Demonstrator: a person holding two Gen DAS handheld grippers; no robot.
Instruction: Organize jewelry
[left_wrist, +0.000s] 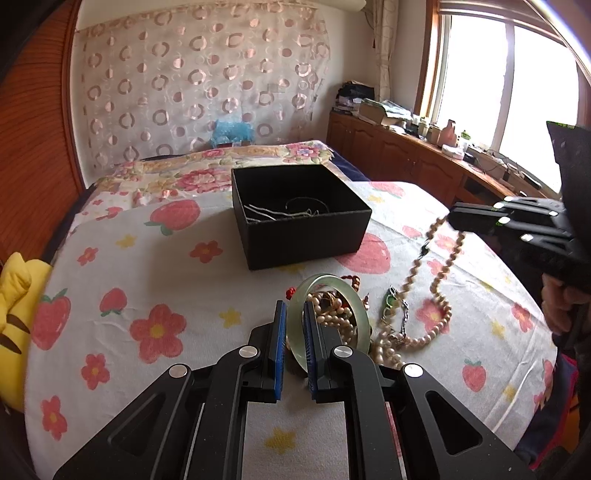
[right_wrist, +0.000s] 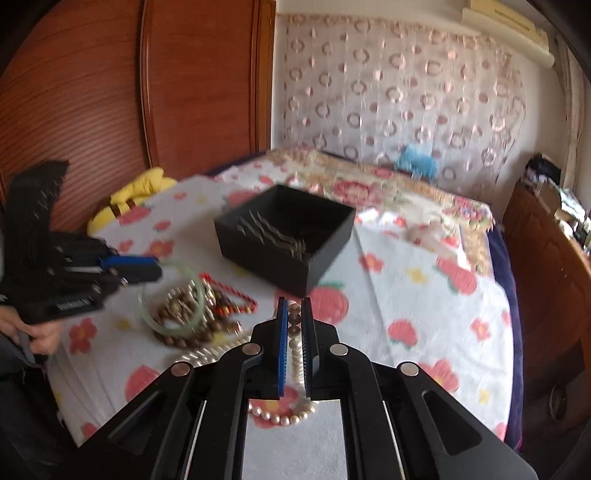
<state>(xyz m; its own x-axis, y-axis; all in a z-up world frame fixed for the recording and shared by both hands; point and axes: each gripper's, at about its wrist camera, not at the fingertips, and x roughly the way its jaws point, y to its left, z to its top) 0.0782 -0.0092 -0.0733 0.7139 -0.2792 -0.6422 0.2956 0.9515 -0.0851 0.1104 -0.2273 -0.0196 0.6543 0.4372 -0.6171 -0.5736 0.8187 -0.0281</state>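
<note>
An open black box (left_wrist: 301, 214) stands on the bed with thin chains inside; it also shows in the right wrist view (right_wrist: 286, 236). A pile of jewelry (left_wrist: 343, 314) lies in front of it. My left gripper (left_wrist: 294, 310) is shut on a pale green jade bangle (left_wrist: 328, 317), which also shows in the right wrist view (right_wrist: 173, 295). My right gripper (right_wrist: 294, 308) is shut on a pearl necklace (right_wrist: 295, 354) and lifts it; the strand (left_wrist: 439, 280) hangs down from it to the bed.
The bed has a strawberry and flower sheet (left_wrist: 147, 288). A yellow plush toy (left_wrist: 14, 302) lies at the left edge. A wooden cabinet (left_wrist: 406, 155) with clutter runs under the window on the right. A wooden headboard panel (right_wrist: 110, 92) stands behind.
</note>
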